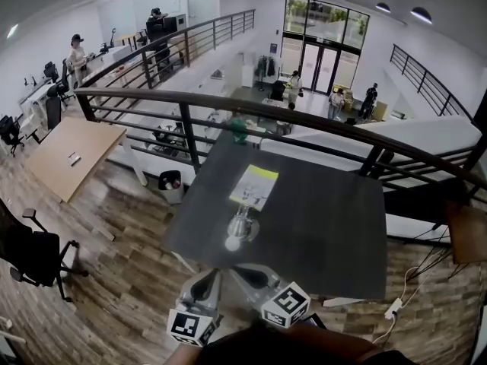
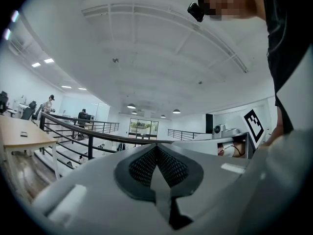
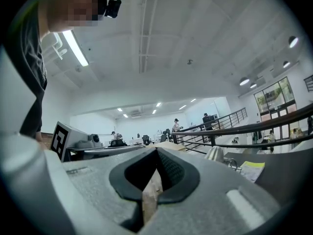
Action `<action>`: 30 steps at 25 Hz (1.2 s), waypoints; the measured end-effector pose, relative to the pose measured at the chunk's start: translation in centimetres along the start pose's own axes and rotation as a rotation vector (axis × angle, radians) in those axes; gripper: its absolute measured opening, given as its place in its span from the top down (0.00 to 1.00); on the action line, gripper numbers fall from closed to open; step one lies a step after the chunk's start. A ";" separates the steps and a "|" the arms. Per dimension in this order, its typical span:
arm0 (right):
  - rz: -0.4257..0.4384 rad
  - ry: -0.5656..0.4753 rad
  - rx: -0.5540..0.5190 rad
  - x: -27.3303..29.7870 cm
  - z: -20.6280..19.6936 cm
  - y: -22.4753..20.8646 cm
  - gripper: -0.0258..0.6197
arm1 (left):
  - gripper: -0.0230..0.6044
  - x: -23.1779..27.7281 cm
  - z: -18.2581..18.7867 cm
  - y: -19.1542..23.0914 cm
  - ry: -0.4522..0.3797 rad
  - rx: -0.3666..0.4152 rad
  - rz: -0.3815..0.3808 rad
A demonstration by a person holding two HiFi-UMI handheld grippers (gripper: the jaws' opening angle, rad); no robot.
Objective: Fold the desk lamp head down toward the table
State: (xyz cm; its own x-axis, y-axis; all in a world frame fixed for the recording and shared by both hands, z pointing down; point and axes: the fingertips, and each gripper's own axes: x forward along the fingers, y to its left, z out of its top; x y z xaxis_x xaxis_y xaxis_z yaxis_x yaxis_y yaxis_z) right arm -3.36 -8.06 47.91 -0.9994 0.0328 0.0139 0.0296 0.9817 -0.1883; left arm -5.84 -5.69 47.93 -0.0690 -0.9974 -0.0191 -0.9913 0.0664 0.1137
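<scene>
**Lamp on a dark desk beside a mezzanine railing**

The desk lamp [image 1: 242, 226] stands mid-desk on the dark desk [image 1: 327, 226], with a yellow-topped paper [image 1: 253, 186] just behind it. The left gripper [image 1: 205, 284] and right gripper [image 1: 255, 278] hover at the near edge, jaws together and empty. A wood floor [image 1: 129, 234] surrounds the desk, and a black railing [image 1: 190, 101] runs behind it.

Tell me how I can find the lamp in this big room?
Look for the dark table beside the black railing. Near its middle stands a small desk lamp, just on the near side of a yellow-and-white paper. It is the only shiny silver thing on the table, and it has a round white end.
</scene>
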 end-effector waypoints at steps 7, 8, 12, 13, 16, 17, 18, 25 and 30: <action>-0.017 -0.005 -0.024 -0.5 1.4 -5.2 0.96 | 0.96 5.7 1.7 -0.4 0.000 -0.036 0.018; -0.023 -0.007 -0.025 -0.5 1.6 -5.6 0.96 | 0.96 6.3 1.8 -0.5 0.005 -0.033 0.017; -0.034 0.000 -0.042 0.3 1.9 -6.8 0.96 | 0.96 8.2 1.2 -0.1 -0.004 -0.030 -0.033; -0.037 0.006 -0.046 0.6 1.8 -7.0 0.96 | 0.96 8.7 1.3 0.1 -0.005 -0.033 -0.042; -0.065 0.017 -0.049 1.3 1.9 -7.8 0.96 | 0.96 9.9 1.8 0.9 -0.001 -0.036 -0.064; -0.078 0.014 -0.052 1.6 2.1 -8.1 0.96 | 0.96 10.3 2.1 1.2 -0.001 -0.032 -0.075; -0.092 0.009 -0.056 2.0 2.4 -8.4 0.96 | 0.96 10.7 2.4 1.6 -0.002 -0.028 -0.089; -0.208 -0.006 -0.050 4.0 2.8 -9.8 0.96 | 0.96 12.5 2.3 3.0 0.019 -0.016 -0.223; -0.329 -0.001 -0.042 5.0 2.6 -11.7 0.93 | 0.96 14.4 2.3 4.5 0.036 -0.024 -0.322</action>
State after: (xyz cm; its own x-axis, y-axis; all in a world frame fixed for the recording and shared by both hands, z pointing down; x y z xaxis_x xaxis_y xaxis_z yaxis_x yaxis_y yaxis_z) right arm -8.72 -19.88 47.59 -0.9554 -0.2876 0.0668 -0.2942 0.9464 -0.1335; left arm -11.56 -19.72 45.83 0.2523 -0.9674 -0.0227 -0.9585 -0.2530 0.1312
